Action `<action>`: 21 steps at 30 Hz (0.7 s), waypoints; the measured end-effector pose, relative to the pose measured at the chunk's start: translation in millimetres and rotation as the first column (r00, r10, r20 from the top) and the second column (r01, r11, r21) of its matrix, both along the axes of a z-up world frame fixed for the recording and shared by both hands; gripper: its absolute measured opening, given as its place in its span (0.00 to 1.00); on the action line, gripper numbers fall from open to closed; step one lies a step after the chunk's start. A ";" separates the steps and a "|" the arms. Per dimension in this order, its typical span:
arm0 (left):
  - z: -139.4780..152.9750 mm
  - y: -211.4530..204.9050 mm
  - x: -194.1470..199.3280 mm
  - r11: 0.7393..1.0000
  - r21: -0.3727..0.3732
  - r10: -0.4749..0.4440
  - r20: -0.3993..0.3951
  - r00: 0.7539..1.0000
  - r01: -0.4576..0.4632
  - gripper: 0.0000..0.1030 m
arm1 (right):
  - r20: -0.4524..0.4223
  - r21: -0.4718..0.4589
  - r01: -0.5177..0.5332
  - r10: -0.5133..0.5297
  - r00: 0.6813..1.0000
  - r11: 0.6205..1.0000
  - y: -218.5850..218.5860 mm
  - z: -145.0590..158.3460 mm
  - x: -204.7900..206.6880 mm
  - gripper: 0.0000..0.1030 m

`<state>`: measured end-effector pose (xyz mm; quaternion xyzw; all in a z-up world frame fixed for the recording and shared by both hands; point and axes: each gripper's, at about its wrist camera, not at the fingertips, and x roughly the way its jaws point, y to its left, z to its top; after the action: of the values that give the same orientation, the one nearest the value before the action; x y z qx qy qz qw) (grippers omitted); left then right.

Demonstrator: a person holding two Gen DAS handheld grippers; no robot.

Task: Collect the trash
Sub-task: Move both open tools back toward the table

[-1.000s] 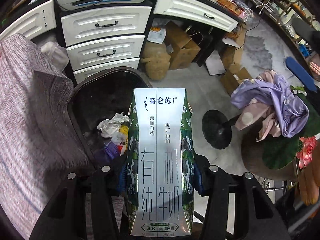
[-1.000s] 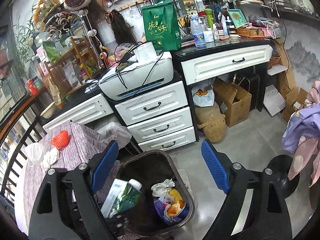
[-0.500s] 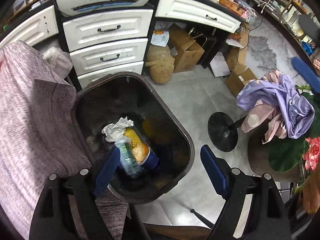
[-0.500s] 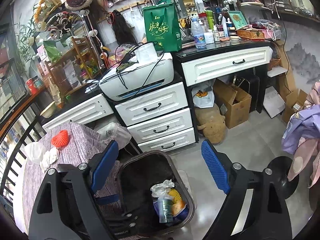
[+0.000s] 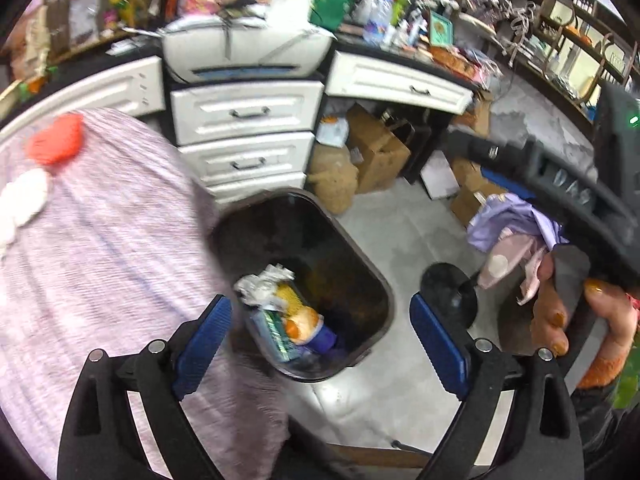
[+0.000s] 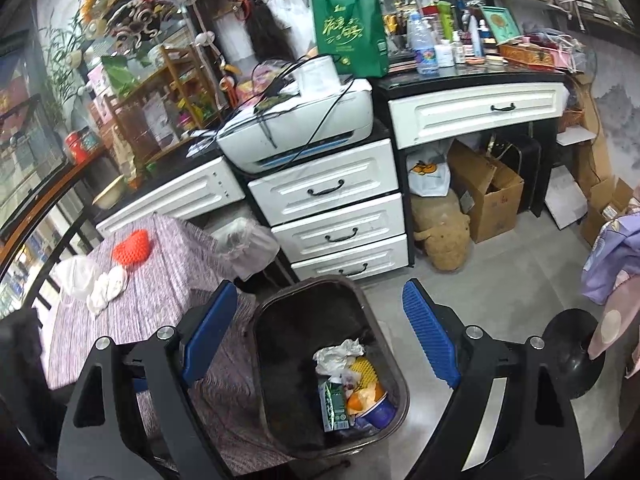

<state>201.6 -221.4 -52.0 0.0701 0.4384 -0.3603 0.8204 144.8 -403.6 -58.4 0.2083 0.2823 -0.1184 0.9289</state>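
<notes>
A drop-off step is judged done: the green-and-white milk carton (image 6: 333,402) lies inside the dark oval plastic trash bin (image 6: 394,364) among crumpled paper. The left tool (image 5: 320,334) is empty with jaws opening; the right tool (image 6: 316,330) is spread, empty. Next — white crumpled wads (image 6: 106,286) on the purple-clothed table (image 6: 168,264) are to be fetched; the red knitted heart (image 6: 130,245) lies just beside them.

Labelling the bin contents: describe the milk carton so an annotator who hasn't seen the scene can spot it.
Find the dark trash bin on the floor between the cloth-covered table and the white drawers. The milk carton lies at the near end of the trash inside, below crumpled white paper. It is the only flat-sided green and white box, left of the orange-filled purple cup.
</notes>
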 end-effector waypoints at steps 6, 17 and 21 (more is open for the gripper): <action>12.2 44.3 -2.7 0.996 -0.003 0.093 0.077 0.993 -0.093 0.89 | -0.005 0.012 -0.073 0.073 0.997 0.997 20.0 -6.8 9.7 0.82; 20.2 130.0 11.5 0.964 -0.007 0.264 0.105 0.959 -0.265 0.89 | -0.071 0.034 -0.246 0.248 0.966 0.969 72.1 -17.9 33.8 0.82; 24.0 159.3 17.1 0.946 -0.006 0.321 0.131 0.938 -0.323 0.89 | -0.089 0.036 -0.323 0.325 0.942 0.946 101.1 -15.8 46.2 0.82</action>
<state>218.7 -62.1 -28.0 0.0272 0.3924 -0.2126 0.8945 191.0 -302.5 -74.2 0.1628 0.3570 0.0293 0.9193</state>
